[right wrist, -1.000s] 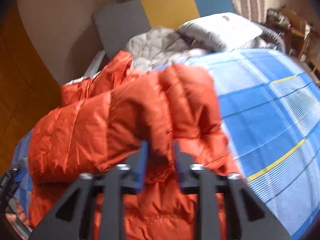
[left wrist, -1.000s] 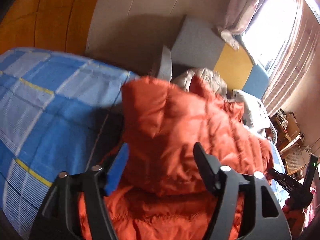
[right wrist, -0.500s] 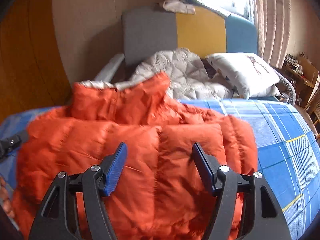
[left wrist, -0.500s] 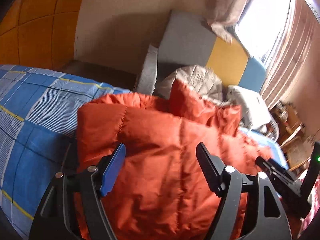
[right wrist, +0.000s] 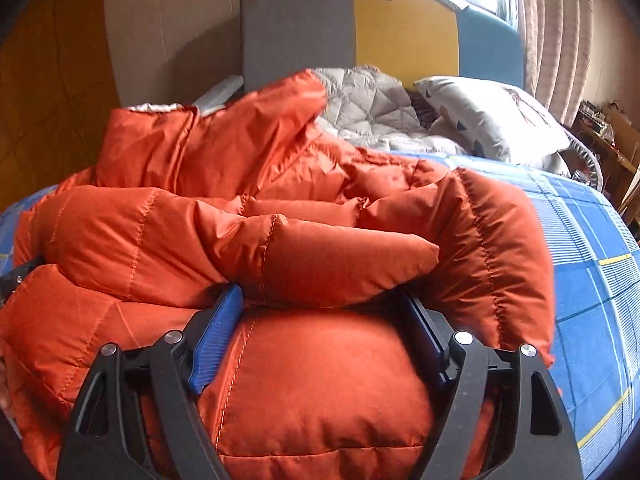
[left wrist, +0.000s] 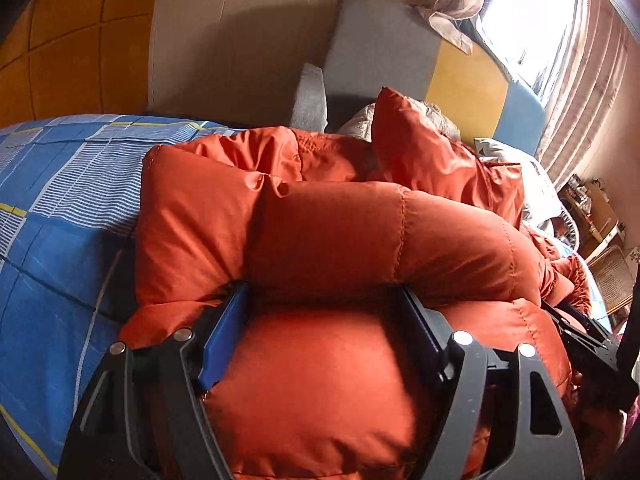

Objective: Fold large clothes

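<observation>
An orange puffer jacket (left wrist: pixel 328 240) lies folded over itself on the bed, its collar standing up at the far side. My left gripper (left wrist: pixel 322 296) is pushed down into its left part. The jaws stand wide and a puffy quilted section bulges between them, filling the gap. My right gripper (right wrist: pixel 320 296) sits the same way on the jacket (right wrist: pixel 312 264) towards its right part. Its jaws are opening, with padded fabric swelling up between the blue pads (right wrist: pixel 216 332). Each gripper shows at the edge of the other's view.
A blue checked bedsheet (left wrist: pixel 52 240) (right wrist: pixel 592 280) covers the bed on both sides of the jacket. A grey quilt (right wrist: pixel 368 108) and a white pillow (right wrist: pixel 492 120) lie by the grey, yellow and blue headboard (right wrist: pixel 404 36). Wall and curtains stand behind.
Both grippers came down onto the jacket, which was lifted a second ago and now lies folded on the bed. The right jaws, then pinched on a fold, have spread wide.
</observation>
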Action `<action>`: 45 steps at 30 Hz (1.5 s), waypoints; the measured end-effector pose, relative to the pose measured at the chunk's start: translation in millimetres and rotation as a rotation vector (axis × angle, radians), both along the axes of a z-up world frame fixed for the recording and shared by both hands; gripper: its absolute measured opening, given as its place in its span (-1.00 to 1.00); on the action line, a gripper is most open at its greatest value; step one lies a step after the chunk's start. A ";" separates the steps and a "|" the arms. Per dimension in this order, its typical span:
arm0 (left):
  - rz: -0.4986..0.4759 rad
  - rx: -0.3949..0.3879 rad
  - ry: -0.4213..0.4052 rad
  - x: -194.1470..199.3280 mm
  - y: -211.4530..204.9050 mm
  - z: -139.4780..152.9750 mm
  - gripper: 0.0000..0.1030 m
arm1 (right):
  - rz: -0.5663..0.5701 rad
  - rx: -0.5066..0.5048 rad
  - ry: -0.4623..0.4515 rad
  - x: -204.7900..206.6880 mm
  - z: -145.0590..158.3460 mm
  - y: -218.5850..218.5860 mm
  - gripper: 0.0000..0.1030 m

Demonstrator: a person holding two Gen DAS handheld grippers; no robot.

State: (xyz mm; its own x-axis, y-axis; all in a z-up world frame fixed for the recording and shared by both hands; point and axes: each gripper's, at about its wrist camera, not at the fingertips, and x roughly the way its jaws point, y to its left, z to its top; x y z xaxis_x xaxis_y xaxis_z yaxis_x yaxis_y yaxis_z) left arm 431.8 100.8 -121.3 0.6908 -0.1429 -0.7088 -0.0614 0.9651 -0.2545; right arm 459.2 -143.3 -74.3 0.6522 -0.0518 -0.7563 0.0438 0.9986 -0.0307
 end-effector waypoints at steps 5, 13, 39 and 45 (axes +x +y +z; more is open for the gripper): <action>0.008 0.042 0.017 2.8 -3.6 -1.4 0.43 | 0.001 -0.032 0.031 3.7 -4.3 4.3 0.49; 0.010 0.113 -0.058 -17.2 -28.7 42.7 0.45 | 0.001 -0.036 0.031 3.4 -3.8 4.1 0.50; -0.006 0.137 -0.056 -39.2 -50.4 43.4 0.68 | 0.005 -0.020 0.020 3.7 -3.4 3.6 0.52; 0.007 0.142 -0.091 -86.7 -22.8 62.4 0.71 | 0.017 -0.024 0.048 -4.6 11.9 5.0 0.73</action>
